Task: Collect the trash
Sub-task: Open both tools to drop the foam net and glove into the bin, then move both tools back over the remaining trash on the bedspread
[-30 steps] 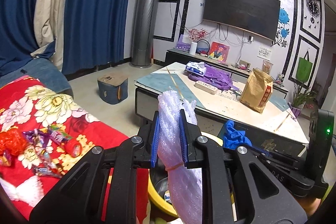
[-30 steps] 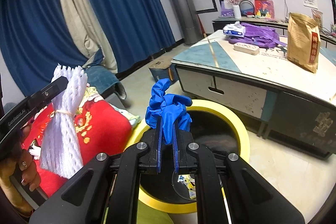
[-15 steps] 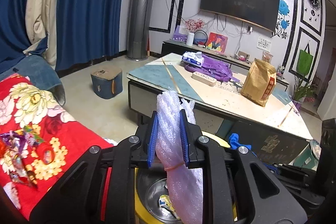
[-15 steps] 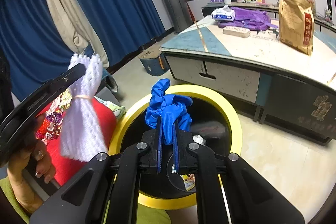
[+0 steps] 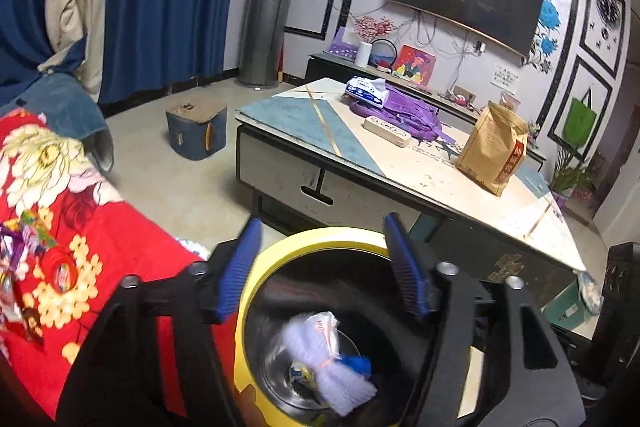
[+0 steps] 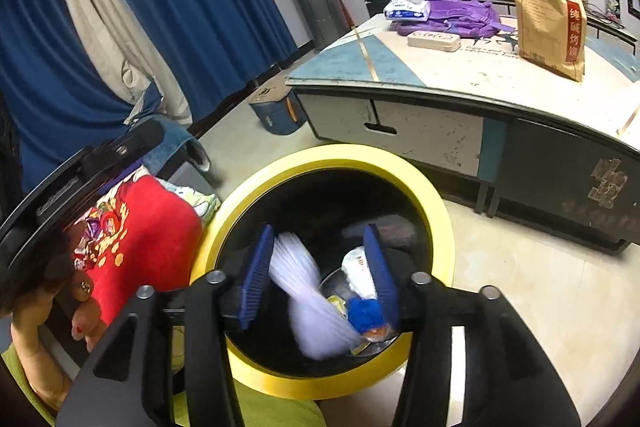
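- The left hand-held gripper (image 5: 320,267) hangs over the yellow-rimmed bin (image 5: 336,233), its jaws opening wide with nothing between the pads.
- The right hand-held gripper (image 6: 318,269) hangs over the same bin, jaws opening and gripping nothing.
- A white foam net (image 6: 308,303), blurred, lies inside the bin, towards six o'clock of its rim in the right wrist view.
- A blue glove (image 6: 364,313) lies just beside the net, at its three o'clock.
- At nine o'clock from the bin is a red flowered blanket (image 5: 80,239) with wrappers (image 5: 24,267) on it.
- The surface (image 6: 460,71), at one o'clock, carries a brown bag (image 6: 550,23).
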`<state>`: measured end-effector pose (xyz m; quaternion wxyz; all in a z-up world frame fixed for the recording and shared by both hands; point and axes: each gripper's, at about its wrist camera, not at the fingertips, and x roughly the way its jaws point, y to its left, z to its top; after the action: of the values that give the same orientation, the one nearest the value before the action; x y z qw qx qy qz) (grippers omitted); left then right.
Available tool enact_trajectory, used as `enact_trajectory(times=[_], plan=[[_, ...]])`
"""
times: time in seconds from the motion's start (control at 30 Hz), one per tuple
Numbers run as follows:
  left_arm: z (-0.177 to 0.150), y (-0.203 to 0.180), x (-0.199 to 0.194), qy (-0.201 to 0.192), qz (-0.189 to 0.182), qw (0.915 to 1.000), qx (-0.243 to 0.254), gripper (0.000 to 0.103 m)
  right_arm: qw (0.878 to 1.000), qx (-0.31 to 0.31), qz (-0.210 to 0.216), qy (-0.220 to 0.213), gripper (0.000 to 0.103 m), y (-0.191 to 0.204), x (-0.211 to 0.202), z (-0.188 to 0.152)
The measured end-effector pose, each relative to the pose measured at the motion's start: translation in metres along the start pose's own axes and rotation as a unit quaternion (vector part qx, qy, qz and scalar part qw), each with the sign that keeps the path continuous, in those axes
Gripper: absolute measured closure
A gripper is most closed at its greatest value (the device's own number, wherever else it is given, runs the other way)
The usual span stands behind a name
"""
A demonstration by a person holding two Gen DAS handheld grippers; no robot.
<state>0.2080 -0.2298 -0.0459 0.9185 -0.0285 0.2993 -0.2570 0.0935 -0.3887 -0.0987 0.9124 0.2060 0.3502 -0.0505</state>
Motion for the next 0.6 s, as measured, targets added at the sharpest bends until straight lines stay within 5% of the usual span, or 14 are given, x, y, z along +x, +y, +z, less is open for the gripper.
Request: enact_trajectory(times=[0.2, 0.6], plan=[[0.005, 0.012, -0.020, -0.011, 0.014, 0.9995, -0.026, 0.011, 1.000, 0.000, -0.009, -0.021, 0.032, 0.000, -0.007, 0.001], [0.005, 0.035, -0.068, -0.037, 0.043, 0.9975, -0.043, 0.011, 0.999, -0.029, -0.002, -0.038, 0.026, 0.019, -0.015, -0.002]])
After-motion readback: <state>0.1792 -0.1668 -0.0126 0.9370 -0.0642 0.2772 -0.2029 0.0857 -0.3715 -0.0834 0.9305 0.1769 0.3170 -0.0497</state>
